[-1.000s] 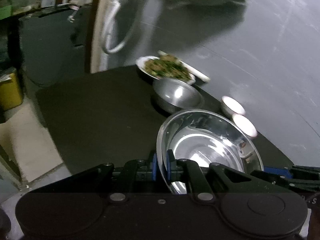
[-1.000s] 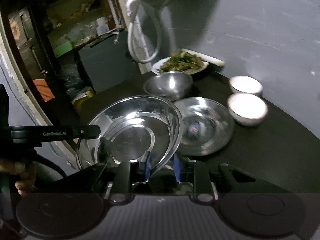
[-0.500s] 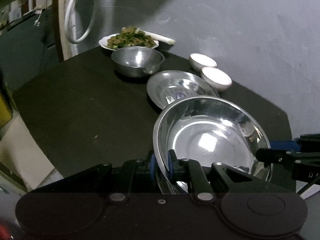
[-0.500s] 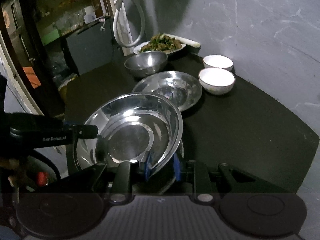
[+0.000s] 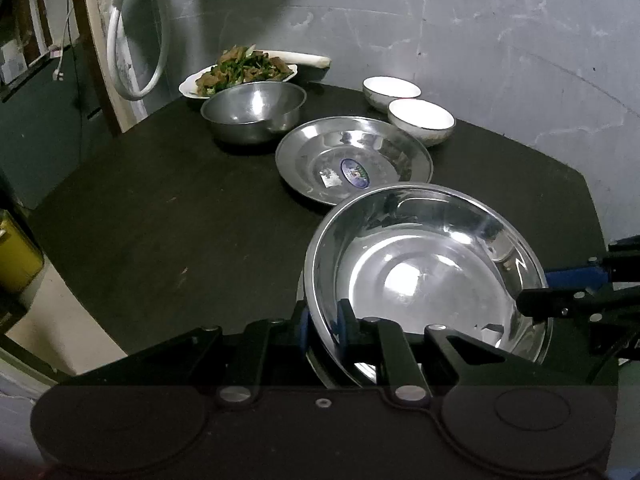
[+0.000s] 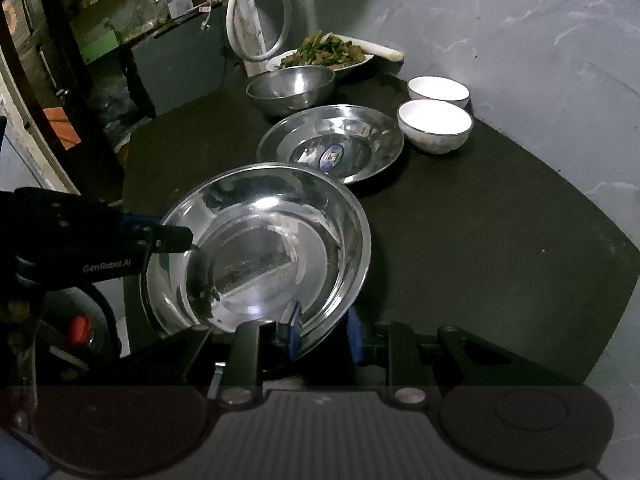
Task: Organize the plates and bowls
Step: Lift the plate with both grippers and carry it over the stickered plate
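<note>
There are two white bowls (image 5: 421, 118) (image 5: 391, 89), side by side near the wall. One deep steel bowl (image 5: 253, 109) stands by one white plate of food (image 5: 240, 71). There are two wide steel dishes: one (image 5: 354, 159) with a sticker lies on the table (image 5: 160, 208), the other (image 5: 424, 276) is at the near edge. Two grippers (image 5: 323, 322) (image 6: 322, 332) show, one to each side of that near dish.

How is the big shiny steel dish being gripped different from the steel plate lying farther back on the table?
The held steel dish is clamped at its rim by the left hand-held gripper and the right hand-held gripper; the steel plate lies untouched on the black table. The plate carries stickers inside; the dish is bare. The dish looks deeper. Both are round, shiny metal.
</note>
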Demonstrator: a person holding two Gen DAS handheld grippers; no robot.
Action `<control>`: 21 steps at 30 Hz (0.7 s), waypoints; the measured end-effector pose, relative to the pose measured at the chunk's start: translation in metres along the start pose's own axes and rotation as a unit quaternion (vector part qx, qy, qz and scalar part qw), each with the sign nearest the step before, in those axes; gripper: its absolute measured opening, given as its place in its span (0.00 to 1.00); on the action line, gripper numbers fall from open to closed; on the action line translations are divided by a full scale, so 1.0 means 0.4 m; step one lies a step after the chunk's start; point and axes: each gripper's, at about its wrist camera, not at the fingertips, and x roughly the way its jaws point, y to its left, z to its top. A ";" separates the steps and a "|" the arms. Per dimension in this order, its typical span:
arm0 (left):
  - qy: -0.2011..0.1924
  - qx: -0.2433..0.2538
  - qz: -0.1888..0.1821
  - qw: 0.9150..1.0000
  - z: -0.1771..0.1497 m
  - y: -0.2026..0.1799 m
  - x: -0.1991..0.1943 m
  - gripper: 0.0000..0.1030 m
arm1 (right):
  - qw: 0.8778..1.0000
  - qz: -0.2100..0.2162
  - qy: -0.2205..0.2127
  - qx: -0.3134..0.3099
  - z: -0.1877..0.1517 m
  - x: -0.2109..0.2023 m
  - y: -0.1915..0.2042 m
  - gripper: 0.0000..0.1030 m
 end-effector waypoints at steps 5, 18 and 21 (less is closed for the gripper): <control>0.000 0.012 0.011 1.000 -0.004 -0.005 -0.001 0.16 | 1.000 0.005 0.007 -0.006 0.001 0.007 0.006 0.28; 0.004 0.041 0.024 0.999 -0.010 -0.023 0.003 0.19 | 1.000 0.008 0.014 -0.013 0.005 0.022 0.005 0.33; 0.003 0.041 0.023 0.999 -0.010 -0.023 0.005 0.21 | 1.000 0.009 0.016 -0.013 0.003 0.025 0.006 0.34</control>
